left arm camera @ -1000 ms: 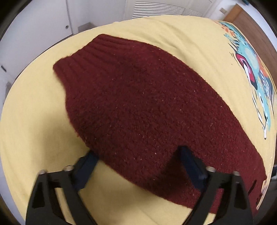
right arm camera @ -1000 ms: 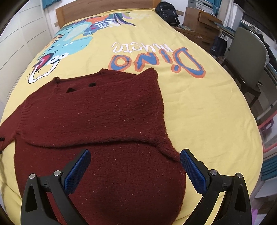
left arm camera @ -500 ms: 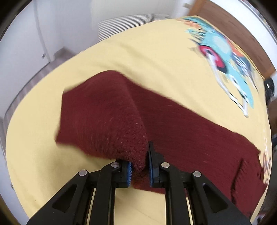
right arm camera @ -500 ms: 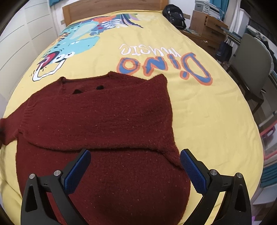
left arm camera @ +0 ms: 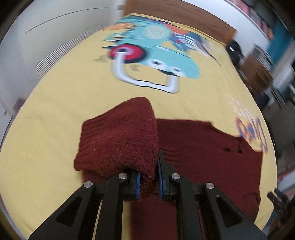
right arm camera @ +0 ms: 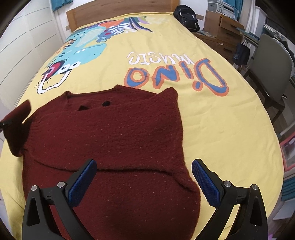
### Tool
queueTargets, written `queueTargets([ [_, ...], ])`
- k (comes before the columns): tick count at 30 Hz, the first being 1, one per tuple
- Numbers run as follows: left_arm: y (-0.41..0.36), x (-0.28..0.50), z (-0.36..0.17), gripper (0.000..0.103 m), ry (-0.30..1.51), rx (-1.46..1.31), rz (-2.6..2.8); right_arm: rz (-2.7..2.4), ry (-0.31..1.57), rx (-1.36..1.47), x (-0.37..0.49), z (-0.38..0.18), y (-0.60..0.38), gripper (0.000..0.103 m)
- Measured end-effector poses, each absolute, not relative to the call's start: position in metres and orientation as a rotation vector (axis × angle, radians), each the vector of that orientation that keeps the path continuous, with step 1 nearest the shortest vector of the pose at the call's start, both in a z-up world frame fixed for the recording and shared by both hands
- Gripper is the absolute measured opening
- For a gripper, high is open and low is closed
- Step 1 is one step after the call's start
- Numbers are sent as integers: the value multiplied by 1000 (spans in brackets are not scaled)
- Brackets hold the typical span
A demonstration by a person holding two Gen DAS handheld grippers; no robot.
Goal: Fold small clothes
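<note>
sleeve lifted for the fold
left gripper (left arm camera: 148, 181), open a second ago, now pinches the sweater (right arm camera: 110, 147) sleeve (left arm camera: 118, 136) above the bed's (right arm camera: 212, 129) left edge; right gripper (right arm camera: 143, 181) hovers wide, empty.

A home bedroom: wooden-headboard bed (right arm camera: 119, 11) under a yellow dinosaur bedspread (right arm camera: 212, 118), cluttered shelves beside

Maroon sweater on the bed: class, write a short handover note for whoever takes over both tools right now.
Left tool: shut on the sweater's sleeve, which is lifted off the bedspread and hangs over the body.
Right tool: open, holds nothing, above the sweater.
Sweater: lies flat on the yellow bedspread, one side already folded in across the body.
Done: that first fold; sleeve gripped.
Left: lay the sleeve across the body, release, finish folding.
</note>
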State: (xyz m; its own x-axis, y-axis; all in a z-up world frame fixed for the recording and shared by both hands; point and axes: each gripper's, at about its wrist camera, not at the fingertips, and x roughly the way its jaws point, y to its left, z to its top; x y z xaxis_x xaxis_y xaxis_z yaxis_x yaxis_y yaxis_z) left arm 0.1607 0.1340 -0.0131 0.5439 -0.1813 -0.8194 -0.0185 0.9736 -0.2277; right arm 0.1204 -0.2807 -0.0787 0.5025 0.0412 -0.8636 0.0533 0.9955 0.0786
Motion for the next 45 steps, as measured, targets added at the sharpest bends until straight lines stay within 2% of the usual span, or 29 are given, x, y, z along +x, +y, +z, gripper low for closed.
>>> queueTargets([
  [6,33,180,-20,12,1013,-143,-237,-12,1053,97,119,-79,-293,103],
  [15,-75,185,-30,12,1035,-49,-366,-48,1072,108,113,-84,-319,103],
  [25,-101,185,-119,14,1192,81,-319,-49,1117,129,104,-104,-325,103],
  [28,-97,184,-129,16,1180,97,-325,-43,1124,128,103,-107,-323,103],
  [32,-102,188,-129,31,1206,123,-334,-40,1124,129,102,-107,-320,103],
  [35,-98,187,-125,34,1211,92,-327,-37,1119,132,101,-106,-318,103],
  [37,-92,187,-119,52,1218,71,-325,-31,1112,132,99,-104,-317,103],
  [39,-88,185,-113,79,1224,68,-335,-28,1110,131,98,-103,-316,103],
  [40,-84,182,-109,87,1215,77,-343,-27,1109,133,97,-103,-315,103],
  [41,-78,179,-108,98,1202,83,-337,-26,1108,135,96,-103,-314,103],
  [42,-69,176,-108,102,1188,87,-316,-25,1108,137,95,-103,-313,103],
  [45,-44,167,-110,102,1183,59,-300,-24,1119,140,94,-106,-311,103],
])
